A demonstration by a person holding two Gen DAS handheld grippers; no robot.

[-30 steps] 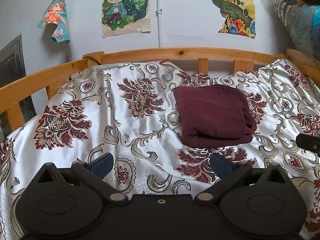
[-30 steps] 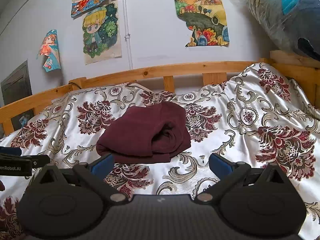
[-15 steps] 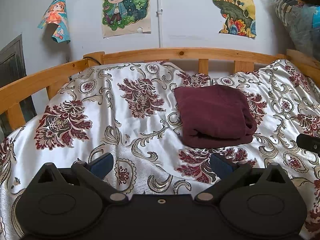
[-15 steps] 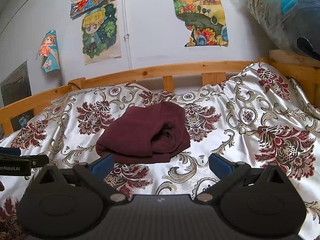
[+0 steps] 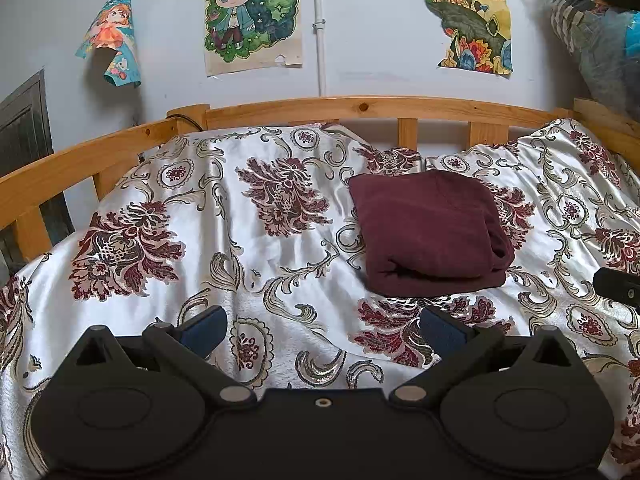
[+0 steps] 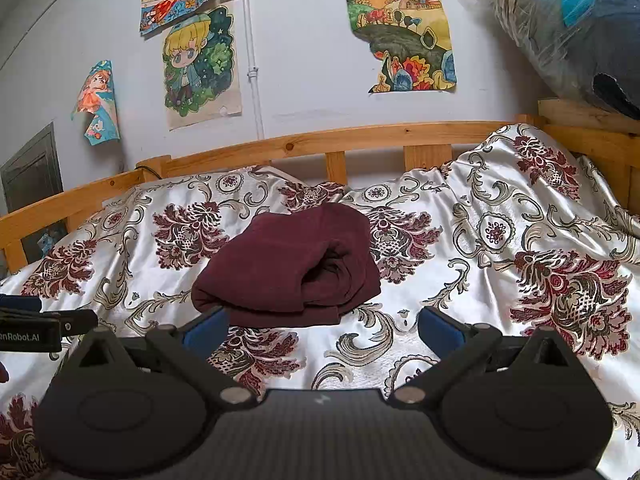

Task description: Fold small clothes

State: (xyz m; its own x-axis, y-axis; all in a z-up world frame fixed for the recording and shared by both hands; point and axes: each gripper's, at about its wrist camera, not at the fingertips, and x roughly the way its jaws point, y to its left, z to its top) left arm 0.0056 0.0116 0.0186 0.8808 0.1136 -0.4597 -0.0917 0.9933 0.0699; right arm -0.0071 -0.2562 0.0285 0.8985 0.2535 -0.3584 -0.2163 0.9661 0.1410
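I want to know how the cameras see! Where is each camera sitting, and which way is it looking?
Left wrist view: sits on the left gripper, looks forward over the bedspread toward the wall; the folded maroon cloth lies ahead and to the right; its own open fingers show, and the right gripper's tip at the right edge.
Right wrist view: sits on the right gripper, faces the same wall; the cloth is ahead, slightly left; its open fingers show, and the left gripper at the left edge.
Both share the cloth, the bed rail and the posters.

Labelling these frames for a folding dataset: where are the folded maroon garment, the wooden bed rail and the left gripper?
folded maroon garment [image 5: 428, 228], left wrist view, top layer.
wooden bed rail [image 5: 360, 105], left wrist view, top bar.
left gripper [image 5: 322, 330], left wrist view, midway between fingertips.
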